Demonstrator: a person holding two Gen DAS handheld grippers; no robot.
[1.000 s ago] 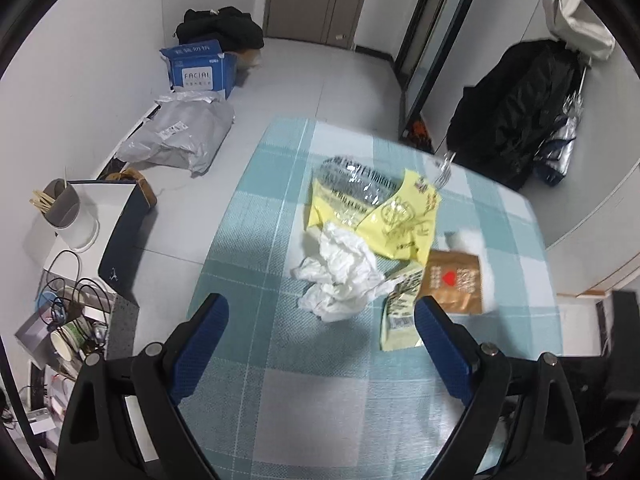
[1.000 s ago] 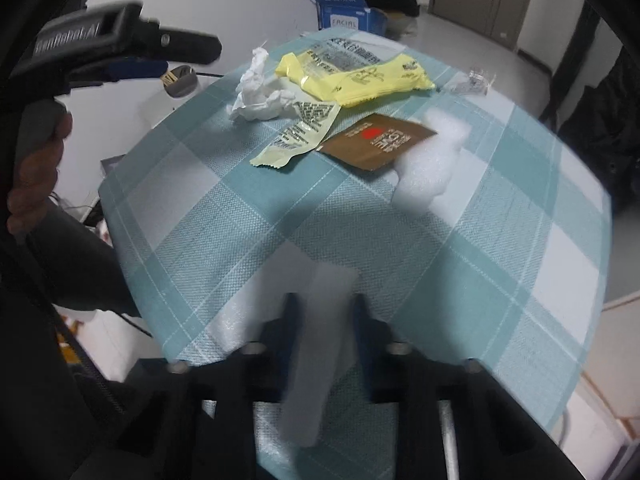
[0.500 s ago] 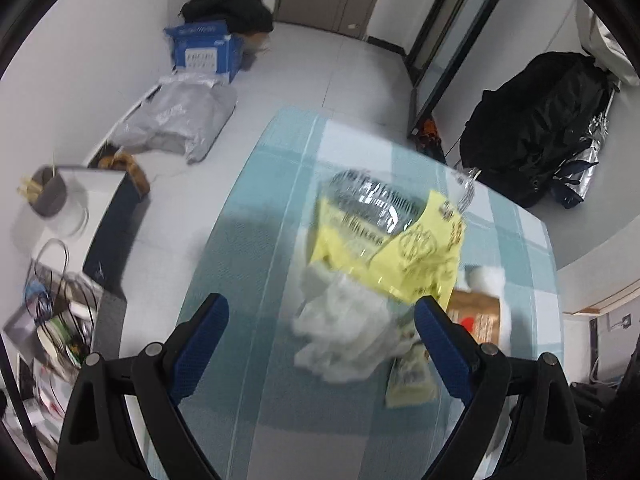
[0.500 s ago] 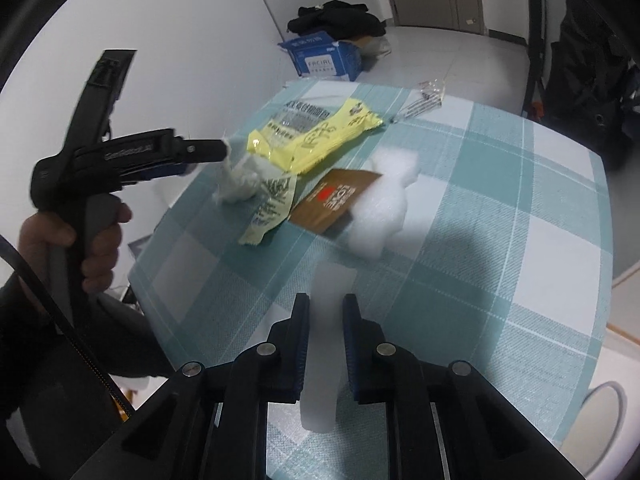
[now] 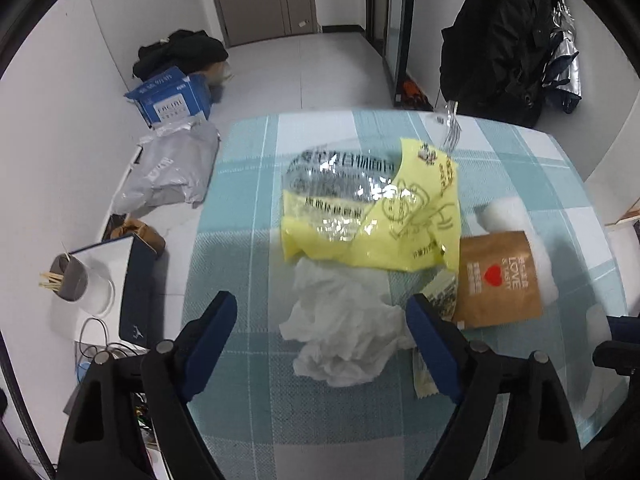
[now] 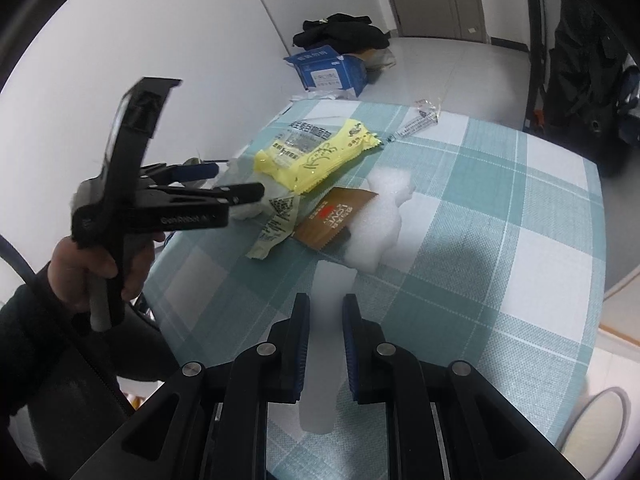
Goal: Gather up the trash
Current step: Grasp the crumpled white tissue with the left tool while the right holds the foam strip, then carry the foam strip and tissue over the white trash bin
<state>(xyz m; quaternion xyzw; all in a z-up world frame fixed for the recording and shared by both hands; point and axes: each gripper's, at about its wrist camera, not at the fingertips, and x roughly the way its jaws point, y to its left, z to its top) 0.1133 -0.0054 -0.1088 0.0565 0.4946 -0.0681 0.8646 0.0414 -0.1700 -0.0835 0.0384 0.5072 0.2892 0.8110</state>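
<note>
White crumpled tissue (image 5: 344, 340) lies on the checked worktop (image 5: 248, 248) between the blue pads of the left claw (image 5: 322, 340), whose jaws stand wide and are closing without touching it. Beside it lie a yellow wrapper (image 5: 372, 212) and a brown packet (image 5: 498, 280). Right claw (image 6: 325, 344) clamps a white foam strip (image 6: 326, 320).

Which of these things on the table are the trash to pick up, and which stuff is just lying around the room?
Trash to collect:
crumpled tissue
yellow wrapper
brown packet
white foam piece
foam strip, shut in the right gripper

Just lying about:
blue box
grey mailer bag
black bag
</note>
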